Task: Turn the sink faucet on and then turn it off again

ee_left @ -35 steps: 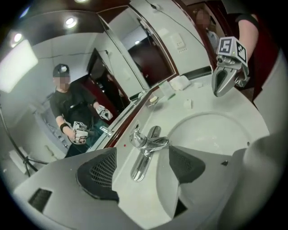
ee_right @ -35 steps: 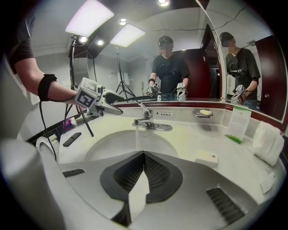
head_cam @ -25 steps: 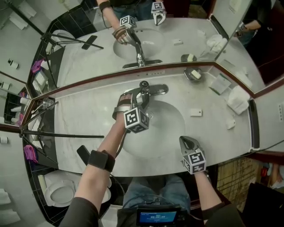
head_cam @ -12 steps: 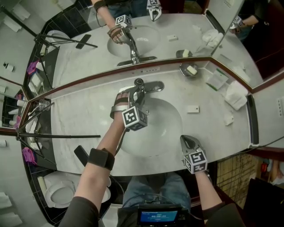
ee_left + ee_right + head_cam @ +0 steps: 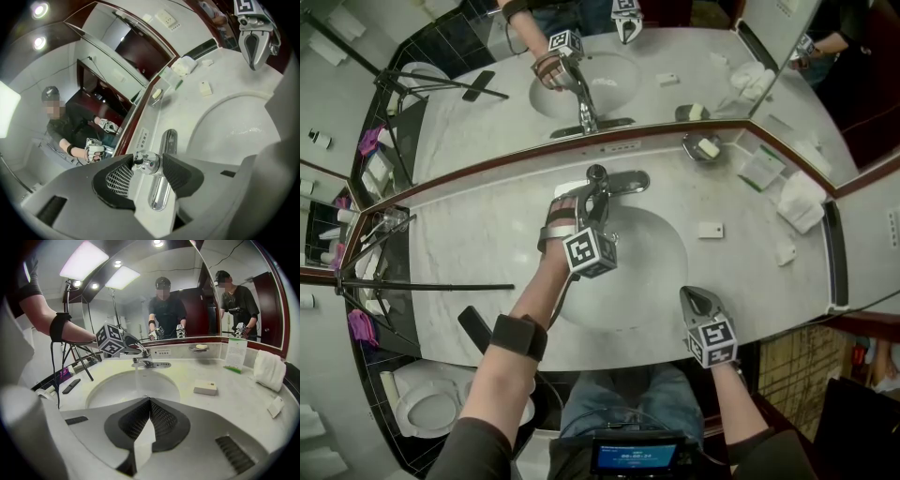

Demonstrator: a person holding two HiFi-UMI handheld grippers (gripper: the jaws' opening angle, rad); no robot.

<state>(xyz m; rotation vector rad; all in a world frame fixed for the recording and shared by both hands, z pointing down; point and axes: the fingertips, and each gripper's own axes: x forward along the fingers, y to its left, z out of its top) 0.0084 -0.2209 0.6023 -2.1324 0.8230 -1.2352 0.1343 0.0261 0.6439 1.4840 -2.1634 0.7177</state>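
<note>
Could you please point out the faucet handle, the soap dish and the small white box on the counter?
faucet handle [image 5: 146, 163], left gripper view, on its chrome end knob between the jaws.
soap dish [image 5: 690, 143], head view, on its left rim.
small white box [image 5: 710, 230], head view, on its top face.

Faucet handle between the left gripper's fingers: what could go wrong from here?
1. The left gripper has just been closing and catches the faucet handle only at the tips of its fingers, so it may slip off the chrome.
2. Water is running; a push the wrong way could raise the flow and splash the counter.
</note>
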